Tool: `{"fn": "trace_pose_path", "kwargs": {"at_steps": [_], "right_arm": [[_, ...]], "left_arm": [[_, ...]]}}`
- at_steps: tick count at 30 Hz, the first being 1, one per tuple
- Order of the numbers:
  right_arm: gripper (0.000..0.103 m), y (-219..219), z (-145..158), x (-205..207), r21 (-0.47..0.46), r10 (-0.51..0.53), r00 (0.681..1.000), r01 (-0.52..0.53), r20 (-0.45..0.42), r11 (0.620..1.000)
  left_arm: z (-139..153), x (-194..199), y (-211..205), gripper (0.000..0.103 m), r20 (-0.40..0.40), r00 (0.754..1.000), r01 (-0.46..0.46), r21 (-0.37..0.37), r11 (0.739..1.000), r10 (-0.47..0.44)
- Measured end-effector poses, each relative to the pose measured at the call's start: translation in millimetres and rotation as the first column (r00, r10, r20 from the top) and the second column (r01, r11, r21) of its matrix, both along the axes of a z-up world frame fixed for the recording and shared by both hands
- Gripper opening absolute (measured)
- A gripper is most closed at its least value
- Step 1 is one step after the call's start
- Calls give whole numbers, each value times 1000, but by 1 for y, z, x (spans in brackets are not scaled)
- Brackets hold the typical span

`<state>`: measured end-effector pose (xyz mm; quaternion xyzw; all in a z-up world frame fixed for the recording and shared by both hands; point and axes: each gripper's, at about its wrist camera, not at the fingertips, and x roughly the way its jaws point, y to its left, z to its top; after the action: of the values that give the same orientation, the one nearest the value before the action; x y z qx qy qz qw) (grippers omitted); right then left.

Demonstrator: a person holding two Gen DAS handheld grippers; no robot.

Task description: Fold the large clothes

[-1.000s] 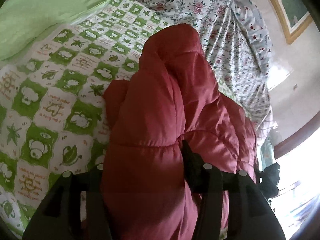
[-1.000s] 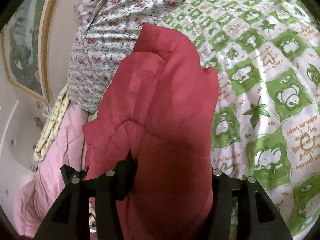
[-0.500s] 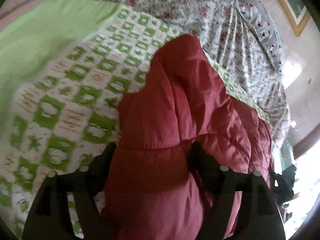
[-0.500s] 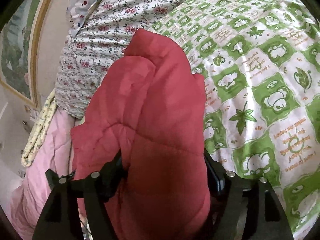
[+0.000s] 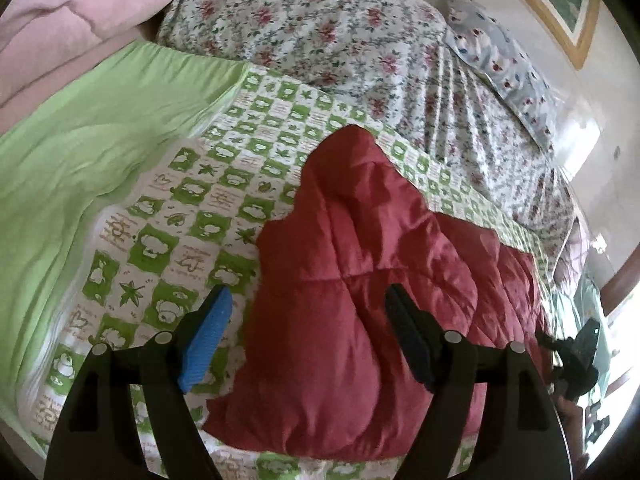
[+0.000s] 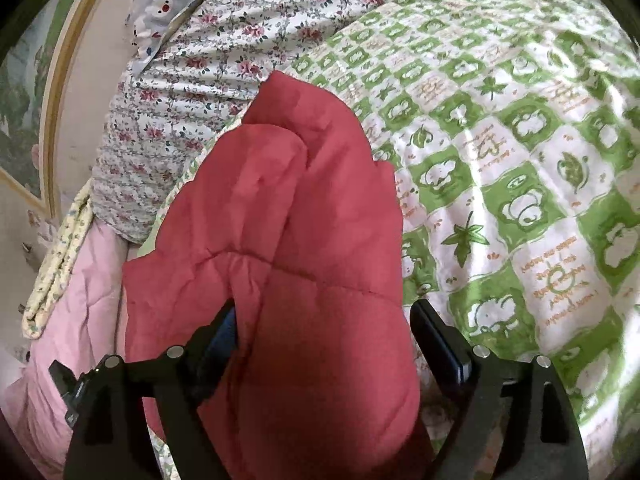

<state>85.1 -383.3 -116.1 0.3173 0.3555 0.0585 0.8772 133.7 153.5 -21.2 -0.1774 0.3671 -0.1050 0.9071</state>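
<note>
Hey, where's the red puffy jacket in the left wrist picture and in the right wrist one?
Left wrist: red puffy jacket fills center and lower right, between the open fingers.
Right wrist: it fills center and lower left.
Shared landmark: green checkered quilt beneath it.

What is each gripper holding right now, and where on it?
Nothing. The left gripper and the right gripper are both open, fingers spread either side of the red padded jacket, which lies folded on the green-checked bedspread.
</note>
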Motion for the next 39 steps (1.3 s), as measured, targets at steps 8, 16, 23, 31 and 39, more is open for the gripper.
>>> {"fn": "trace_pose_path", "kwargs": {"at_steps": [8,16,23,31,39], "right_arm": [[87,0,20,-18,-54,-38,999,39,29,998],[87,12,45,-44,-147,-59,994,72,90,987],[87,56,64,-60,-311,-12,989,58,148,949],[88,123,68,-59,-504,145,981,-59,132,861],[88,153,43,-35,-590,198,980,-142,30,795]], "left_arm": [[0,-13,-14,79,-12,999,41,26,999,-41],[7,-27,-31,79,19,997,79,70,994,-80],[12,-40,-64,79,39,985,162,131,978,-168],[6,-53,-99,79,25,966,245,212,946,-256],[-10,-43,-110,79,-22,965,256,281,925,-260]]}}
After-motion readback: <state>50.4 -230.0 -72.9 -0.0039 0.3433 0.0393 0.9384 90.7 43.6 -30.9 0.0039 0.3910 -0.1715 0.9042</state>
